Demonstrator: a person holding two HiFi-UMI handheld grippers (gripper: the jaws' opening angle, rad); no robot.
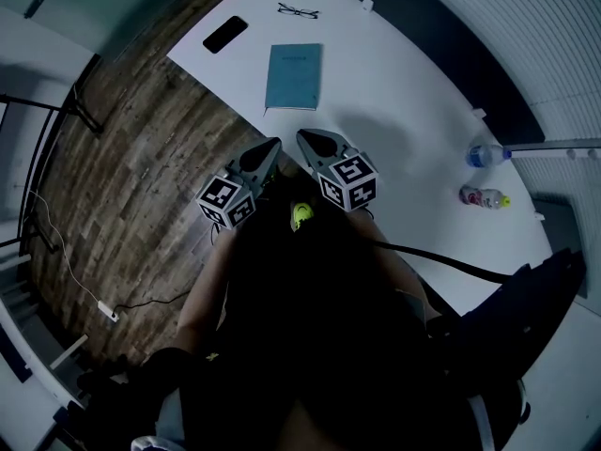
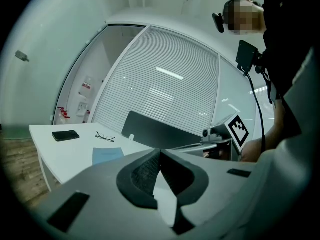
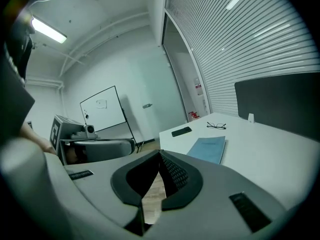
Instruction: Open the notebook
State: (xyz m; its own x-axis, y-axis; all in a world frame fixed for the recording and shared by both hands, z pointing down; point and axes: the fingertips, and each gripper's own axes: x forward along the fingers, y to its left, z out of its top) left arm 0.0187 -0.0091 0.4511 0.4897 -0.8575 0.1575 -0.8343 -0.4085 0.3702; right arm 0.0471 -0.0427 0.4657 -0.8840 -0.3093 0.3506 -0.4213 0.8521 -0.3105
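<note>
Head view, centre of frame: left tongs (image 1: 270,147) and right tongs (image 1: 305,139) are held side by side, tips aimed at the upper part of the frame, where the notebook (image 1: 294,76) lies.

- Left tongs: jaws meet at the tips, nothing between them.
- Right tongs: jaws meet at the tips too, also empty.
- Notebook: blue, closed, flat on the white table (image 1: 404,111) near its left edge. It is clear of both tips and nothing touches it.
- Phone (image 1: 225,34) and glasses (image 1: 298,11) lie beyond the notebook toward the top of the frame. Two bottles (image 1: 486,175) stand well apart at the right. None is in the way.

Judgement: this is the approach and opening has not begun. Closed tips probably suit working under the cover's free edge, with the other tongs pinning the book flat. I cannot tell which side the spine is on.
</note>
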